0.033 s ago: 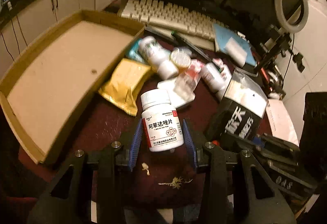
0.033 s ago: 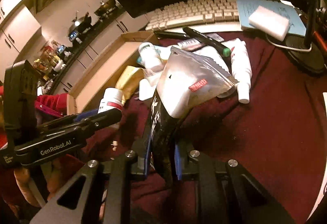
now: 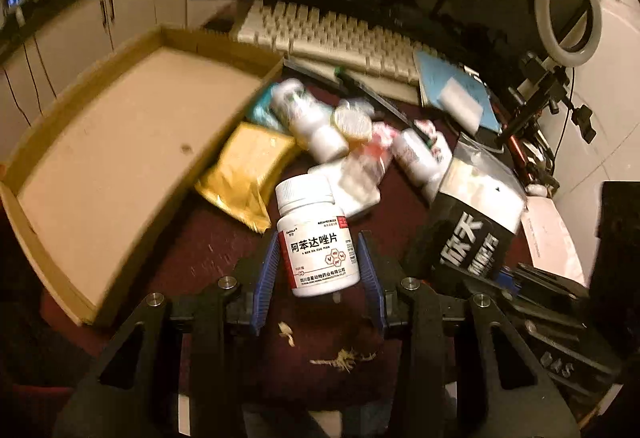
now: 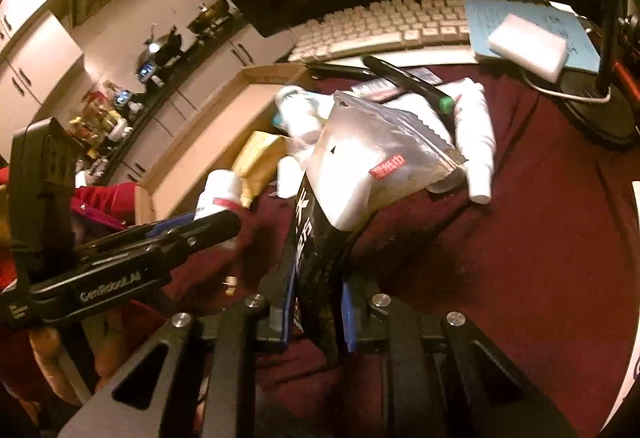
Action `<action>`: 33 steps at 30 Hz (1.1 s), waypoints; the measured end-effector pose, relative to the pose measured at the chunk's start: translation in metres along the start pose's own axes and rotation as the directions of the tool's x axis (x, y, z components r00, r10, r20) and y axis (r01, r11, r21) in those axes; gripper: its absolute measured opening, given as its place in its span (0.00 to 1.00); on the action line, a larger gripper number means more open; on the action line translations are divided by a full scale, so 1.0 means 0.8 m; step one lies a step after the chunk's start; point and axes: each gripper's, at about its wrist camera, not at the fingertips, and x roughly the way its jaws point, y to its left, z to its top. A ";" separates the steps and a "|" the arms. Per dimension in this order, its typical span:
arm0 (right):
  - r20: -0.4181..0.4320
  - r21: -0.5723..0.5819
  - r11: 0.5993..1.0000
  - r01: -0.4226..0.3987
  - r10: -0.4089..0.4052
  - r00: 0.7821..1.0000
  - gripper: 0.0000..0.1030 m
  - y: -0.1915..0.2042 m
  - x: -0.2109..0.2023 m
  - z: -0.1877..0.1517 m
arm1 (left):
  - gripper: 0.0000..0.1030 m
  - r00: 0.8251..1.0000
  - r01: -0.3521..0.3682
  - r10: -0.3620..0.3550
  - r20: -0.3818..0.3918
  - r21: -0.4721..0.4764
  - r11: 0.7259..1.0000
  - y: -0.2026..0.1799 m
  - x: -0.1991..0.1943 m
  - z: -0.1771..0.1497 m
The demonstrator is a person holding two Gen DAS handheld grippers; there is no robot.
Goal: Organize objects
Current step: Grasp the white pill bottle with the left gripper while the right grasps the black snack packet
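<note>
Closing on white pill bottle [image 3: 318, 238], left gripper [image 3: 318, 274] blue pads flank label, bottle upright, raised over dark red cloth [image 3: 208, 238]. Right gripper [image 4: 316, 302] pinched tight on black-and-silver pouch [image 4: 360, 166], pouch standing tilted between pads. Left gripper level, pointing toward pile of bottles beside cardboard tray [image 3: 120, 142]; right gripper just beside it, hand [image 4: 60, 350] beneath left tool.

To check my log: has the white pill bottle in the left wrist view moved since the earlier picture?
No. The white pill bottle sits in the same place relative to the cardboard tray and the yellow packet.
</note>
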 end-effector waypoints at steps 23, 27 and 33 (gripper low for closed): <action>-0.088 -0.110 0.974 -0.200 0.191 0.978 0.17 0.124 0.144 0.134 | 0.38 0.985 -0.170 0.175 0.001 -0.227 0.959 0.196 0.013 0.033; -0.128 -0.103 0.975 -0.196 0.182 0.975 0.17 0.131 0.184 0.146 | 0.38 0.983 -0.181 0.179 -0.025 -0.216 0.959 0.200 0.023 0.030; -0.203 -0.117 0.981 -0.153 0.127 0.971 0.17 0.136 0.231 0.144 | 0.38 0.984 -0.179 0.174 -0.040 -0.197 0.964 0.187 0.022 0.020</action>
